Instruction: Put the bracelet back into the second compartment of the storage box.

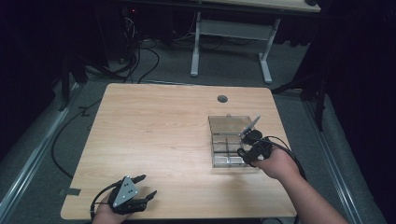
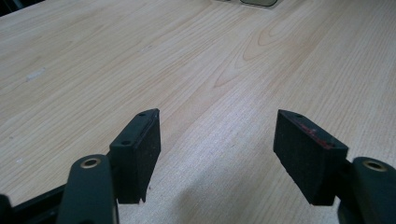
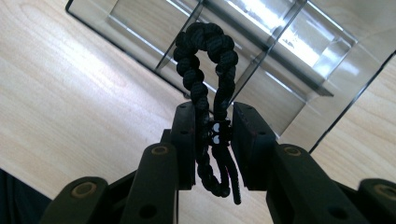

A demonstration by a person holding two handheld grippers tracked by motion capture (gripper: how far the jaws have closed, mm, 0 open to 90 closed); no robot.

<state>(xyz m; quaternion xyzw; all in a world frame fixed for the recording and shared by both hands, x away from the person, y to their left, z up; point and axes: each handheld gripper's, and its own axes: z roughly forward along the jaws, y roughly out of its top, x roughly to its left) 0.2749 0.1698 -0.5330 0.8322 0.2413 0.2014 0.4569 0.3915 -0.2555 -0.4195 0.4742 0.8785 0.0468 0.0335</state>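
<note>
A black braided cord loop (image 3: pixel 205 51) with a small black-and-white bead hangs between the jaws of my right gripper (image 3: pixel 212 109), which is shut on it. This gripper (image 1: pixel 247 145) hovers over the right edge of a clear plastic compartment box (image 1: pixel 223 119), whose dividers (image 3: pixel 299 42) show right behind the cord. My left gripper (image 1: pixel 148 185) rests near the table's front edge at the left. Its jaws stand wide apart, and between the pads (image 2: pixel 140 154) lies only bare wood.
The light wooden table (image 1: pixel 159 126) has a round cable hole (image 1: pixel 222 98) near its far edge. The box's lid lies open toward the back. Beyond the table are a dark floor with cables and another desk's white legs (image 1: pixel 266 65).
</note>
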